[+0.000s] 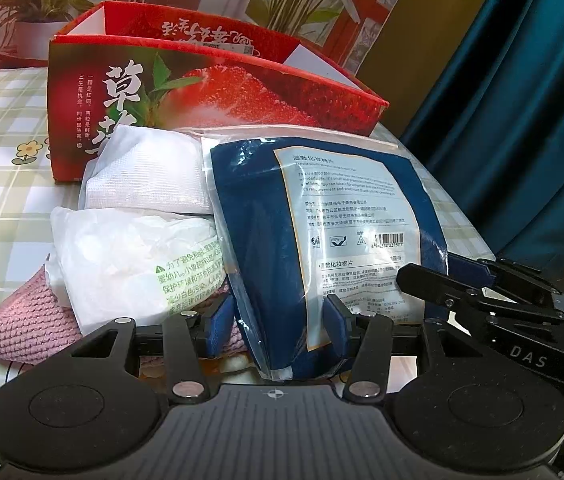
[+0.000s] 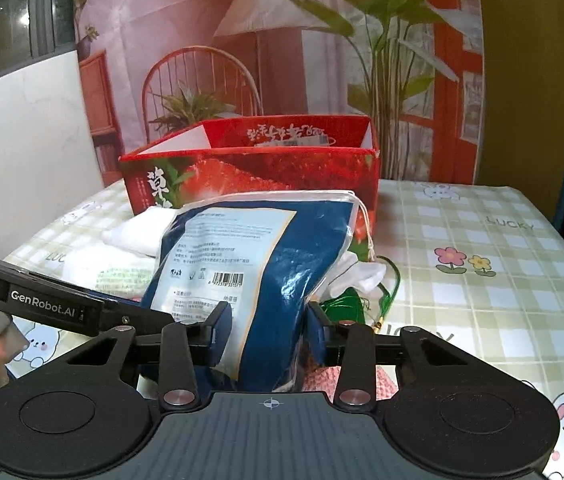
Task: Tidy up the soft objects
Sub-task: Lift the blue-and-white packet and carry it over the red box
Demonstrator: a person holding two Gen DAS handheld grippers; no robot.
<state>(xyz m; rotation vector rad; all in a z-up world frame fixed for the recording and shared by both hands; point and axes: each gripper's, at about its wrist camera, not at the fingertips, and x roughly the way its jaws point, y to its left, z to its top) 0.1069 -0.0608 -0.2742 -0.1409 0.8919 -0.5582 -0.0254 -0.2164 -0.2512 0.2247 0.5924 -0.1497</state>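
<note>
A blue cotton-pad pack (image 1: 282, 248) in clear plastic stands between the fingers of both grippers. My left gripper (image 1: 277, 326) has its blue pads against the pack's lower end. My right gripper (image 2: 267, 330) also closes on the same pack (image 2: 265, 272). Left of it lie a white mesh bag (image 1: 145, 172), a white tissue pack (image 1: 129, 264) and a pink knitted cloth (image 1: 25, 324). A white cloth (image 2: 358, 272) and a green corded item (image 2: 346, 304) lie behind the pack on the right. The red strawberry box (image 1: 185, 92) stands open behind the pile.
The table has a green checked cloth (image 2: 482, 280) with bunny and flower prints. A teal curtain (image 1: 522, 100) hangs at the right edge. A printed backdrop stands behind the strawberry box (image 2: 249, 172). The right gripper's body (image 1: 502, 300) shows in the left wrist view.
</note>
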